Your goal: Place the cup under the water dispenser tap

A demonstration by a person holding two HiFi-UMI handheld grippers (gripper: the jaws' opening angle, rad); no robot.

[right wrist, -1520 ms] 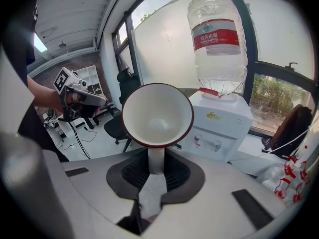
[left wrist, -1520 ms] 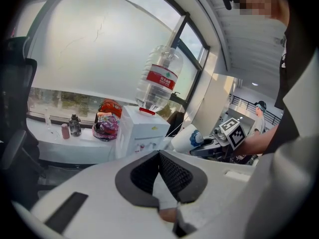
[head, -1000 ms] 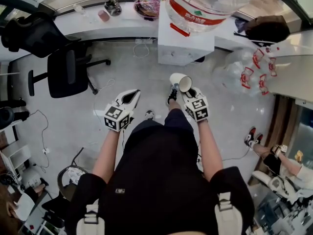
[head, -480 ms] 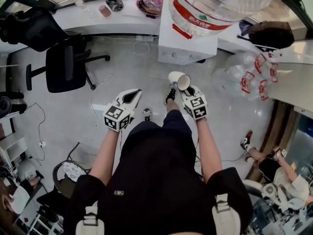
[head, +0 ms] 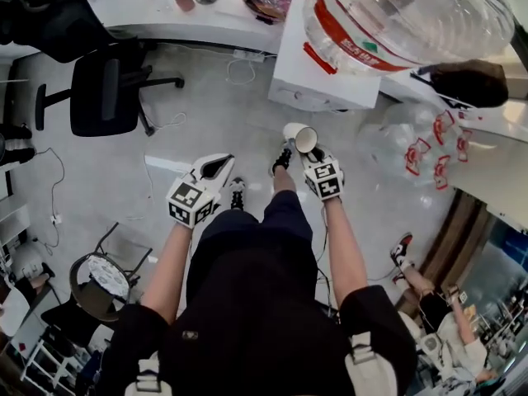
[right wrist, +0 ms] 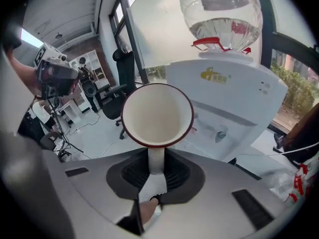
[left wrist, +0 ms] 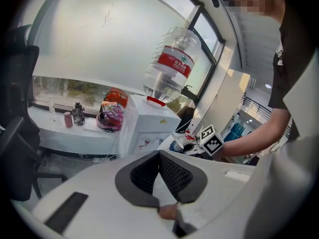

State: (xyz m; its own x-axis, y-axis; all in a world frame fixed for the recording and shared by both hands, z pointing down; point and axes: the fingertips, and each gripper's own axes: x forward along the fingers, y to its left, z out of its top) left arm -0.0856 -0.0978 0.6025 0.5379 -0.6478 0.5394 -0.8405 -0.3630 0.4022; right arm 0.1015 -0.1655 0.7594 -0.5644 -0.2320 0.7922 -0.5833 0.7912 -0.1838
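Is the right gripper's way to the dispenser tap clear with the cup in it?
Probably yes: the right gripper holds the cup, and nothing stands between it and the tap ahead.

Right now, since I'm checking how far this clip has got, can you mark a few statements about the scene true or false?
1. The right hand-held gripper grips the cup by its handle. True.
2. The cup stands under the tap of the water dispenser. False: it is held in the air in front of the dispenser.
3. The left hand-held gripper holds a second cup. False: nothing is between its jaws.
4. A water bottle sits upside down on the dispenser. True.
5. The cup is full. False: its inside shows empty.
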